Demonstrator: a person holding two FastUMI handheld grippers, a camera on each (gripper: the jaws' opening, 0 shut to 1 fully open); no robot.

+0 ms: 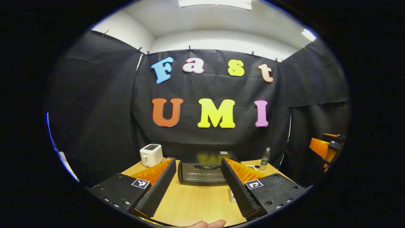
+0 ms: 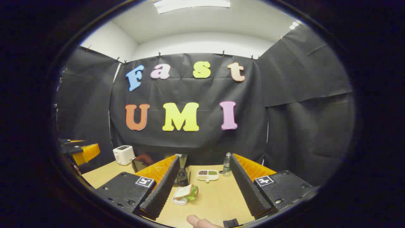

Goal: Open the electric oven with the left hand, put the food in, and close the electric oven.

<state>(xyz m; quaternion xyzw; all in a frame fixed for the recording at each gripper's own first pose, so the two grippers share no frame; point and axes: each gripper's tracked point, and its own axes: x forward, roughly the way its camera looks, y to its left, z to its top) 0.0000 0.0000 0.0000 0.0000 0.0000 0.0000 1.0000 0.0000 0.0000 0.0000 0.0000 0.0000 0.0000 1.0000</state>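
Above the near edge of the worktop [image 1: 196, 202] I hold my left hand-held gripper [image 1: 197, 185] with its fingers wide apart and nothing between them. Straight ahead of it, toward the far edge, the electric oven [image 1: 202, 172] stands with its door closed. A white toaster [image 1: 151, 155] sits at its left and a bottle [image 1: 265, 157] at its right. My right hand-held gripper [image 2: 202, 186] is spread apart too, above the sandwich [image 2: 186, 192] in a small tray. Behind it lies a divided dish [image 2: 207, 174].
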